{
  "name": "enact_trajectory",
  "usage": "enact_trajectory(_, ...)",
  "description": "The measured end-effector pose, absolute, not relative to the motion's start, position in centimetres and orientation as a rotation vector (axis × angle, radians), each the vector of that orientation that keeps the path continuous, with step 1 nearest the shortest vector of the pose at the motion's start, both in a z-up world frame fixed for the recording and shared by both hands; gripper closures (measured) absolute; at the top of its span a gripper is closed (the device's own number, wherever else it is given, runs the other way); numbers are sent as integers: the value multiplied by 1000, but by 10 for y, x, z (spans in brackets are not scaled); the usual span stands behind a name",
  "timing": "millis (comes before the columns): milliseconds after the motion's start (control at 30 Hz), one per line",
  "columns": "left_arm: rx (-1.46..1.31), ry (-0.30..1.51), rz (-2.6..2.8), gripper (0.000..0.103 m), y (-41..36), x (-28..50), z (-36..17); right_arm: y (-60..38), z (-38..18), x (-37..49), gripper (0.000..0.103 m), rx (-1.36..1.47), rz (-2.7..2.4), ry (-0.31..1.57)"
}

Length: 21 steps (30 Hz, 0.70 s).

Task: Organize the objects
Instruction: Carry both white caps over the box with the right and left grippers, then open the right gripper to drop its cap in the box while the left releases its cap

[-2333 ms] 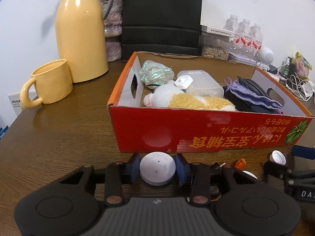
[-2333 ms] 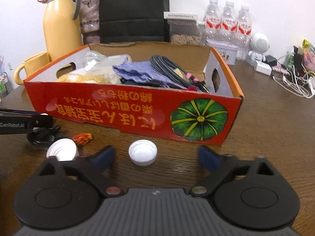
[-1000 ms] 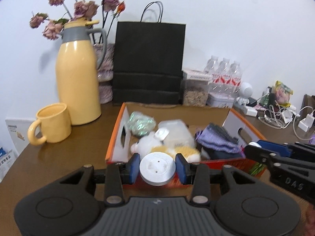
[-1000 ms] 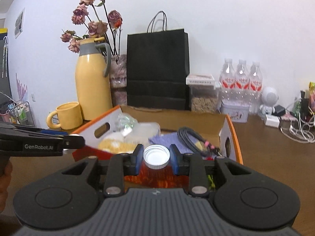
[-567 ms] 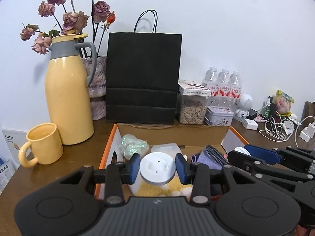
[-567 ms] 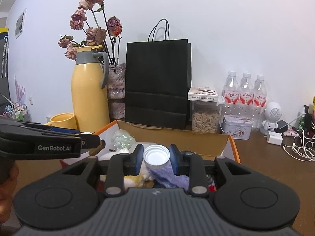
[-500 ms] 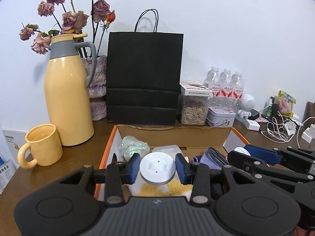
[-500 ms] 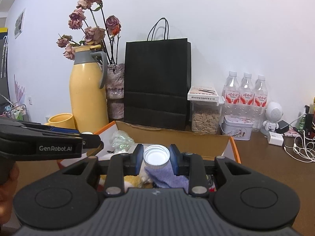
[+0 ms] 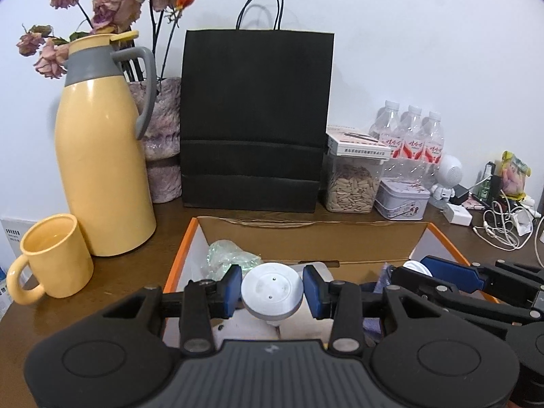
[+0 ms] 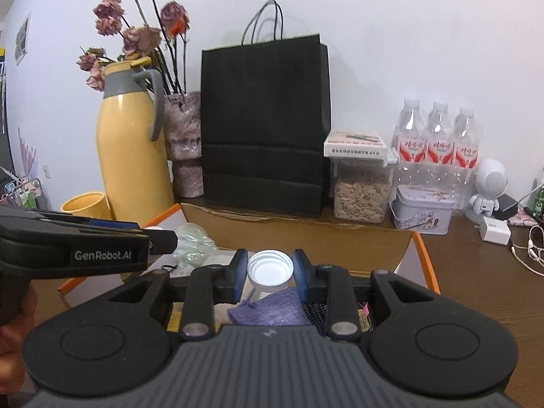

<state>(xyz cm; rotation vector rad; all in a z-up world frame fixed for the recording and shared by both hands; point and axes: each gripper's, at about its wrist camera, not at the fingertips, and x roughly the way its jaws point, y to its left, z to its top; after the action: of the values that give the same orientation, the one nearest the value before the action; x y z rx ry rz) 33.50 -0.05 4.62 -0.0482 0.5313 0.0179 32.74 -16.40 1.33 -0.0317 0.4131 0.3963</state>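
Observation:
My left gripper (image 9: 272, 291) is shut on a round white-grey lid (image 9: 272, 293), held above the open cardboard box (image 9: 312, 239). Seen from the right wrist, my right gripper (image 10: 270, 269) is shut on a white bottle cap (image 10: 270, 269) with its hollow side facing the camera, also over the box (image 10: 306, 231). Each gripper appears in the other's view: the right gripper (image 9: 416, 268) at the right, the left gripper (image 10: 154, 229) at the left. Inside the box lie a crinkled clear bag (image 9: 227, 257) and a purple knitted cloth (image 10: 270, 311).
Behind the box stand a black paper bag (image 9: 255, 119), a yellow thermos jug (image 9: 102, 149), a yellow mug (image 9: 51, 258), a vase with dried roses (image 9: 163, 142), a seed jar (image 9: 353, 183), a tin (image 9: 403, 200), water bottles (image 9: 411, 136) and cables (image 9: 503, 224) at the right.
Both grippers lifted off the table with the lid and the cap, then moved forward over the box toward its back wall. Their grips stay the same.

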Motion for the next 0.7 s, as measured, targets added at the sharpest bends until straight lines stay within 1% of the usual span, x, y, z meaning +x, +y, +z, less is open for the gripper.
enact_trajectory(400, -18, 575, 20, 65, 3, 370, 31, -163, 0, 358, 74, -49, 389, 456)
enact_trajectory(700, -11, 583, 19, 65, 3, 373, 28, -163, -3, 361, 74, -59, 379, 472)
